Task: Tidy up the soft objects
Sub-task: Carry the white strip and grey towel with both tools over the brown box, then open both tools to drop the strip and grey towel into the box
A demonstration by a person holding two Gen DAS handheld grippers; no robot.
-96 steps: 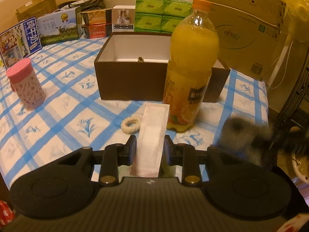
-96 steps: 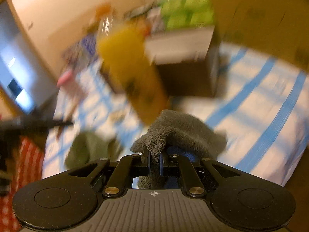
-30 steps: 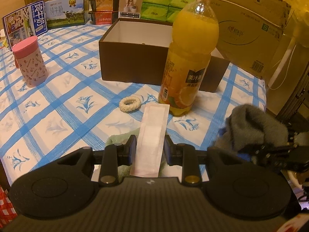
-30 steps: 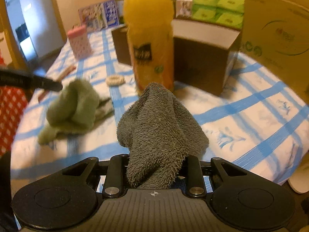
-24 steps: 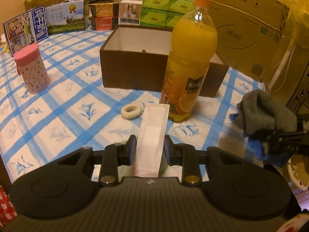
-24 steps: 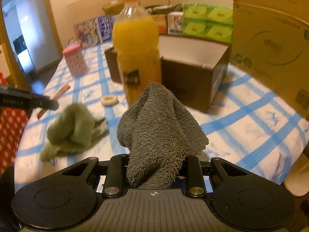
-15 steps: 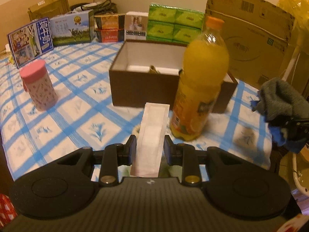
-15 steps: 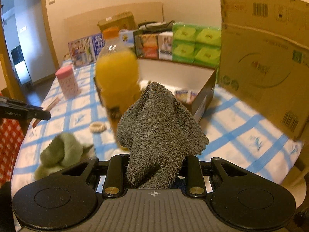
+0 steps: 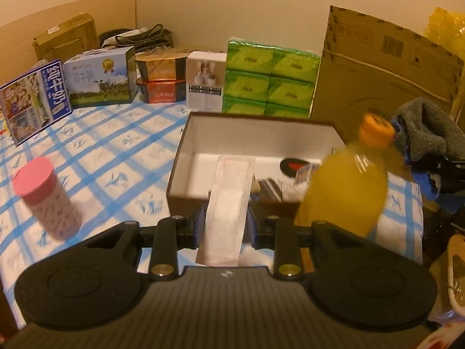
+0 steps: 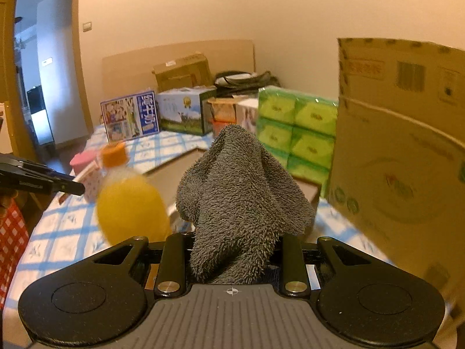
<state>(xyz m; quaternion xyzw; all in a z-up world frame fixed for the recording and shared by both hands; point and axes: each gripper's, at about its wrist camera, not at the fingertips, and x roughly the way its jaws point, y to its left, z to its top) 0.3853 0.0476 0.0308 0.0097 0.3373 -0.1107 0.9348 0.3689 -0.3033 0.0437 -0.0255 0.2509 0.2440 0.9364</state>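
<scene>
- Your counter [image 9: 122, 133] carries a white cloth crossed with blue checks, and boxes stand along its far edge by the wall.
- A big cardboard carton [image 9: 377, 78] stands at the right end, with a stack of green tissue packs [image 9: 268, 78] just beside it.
- An open brown box [image 9: 250, 145] with a white inside sits mid-counter, straight ahead of your left tool; a few small items lie in its right half, too blurred to name.
- A bottle of orange juice [image 9: 345, 192] with an orange cap stands upright at the box's near right corner.
- Your right tool [image 10: 232, 253] is clamped on a grey fluffy towel [image 10: 238, 192], which bunches up above the fingers. From the left camera you see it raised off the counter at the right, beyond the bottle, with a blue cloth [image 9: 427, 186] showing under the grey.
- A pink-lidded cup [image 9: 43, 197] stands upright on the counter to the left, well apart from the box.
- Your left tool [image 9: 225, 224] is closed on a flat white pad [image 9: 229, 203], a long strip held by its near end and pointing toward the box.
</scene>
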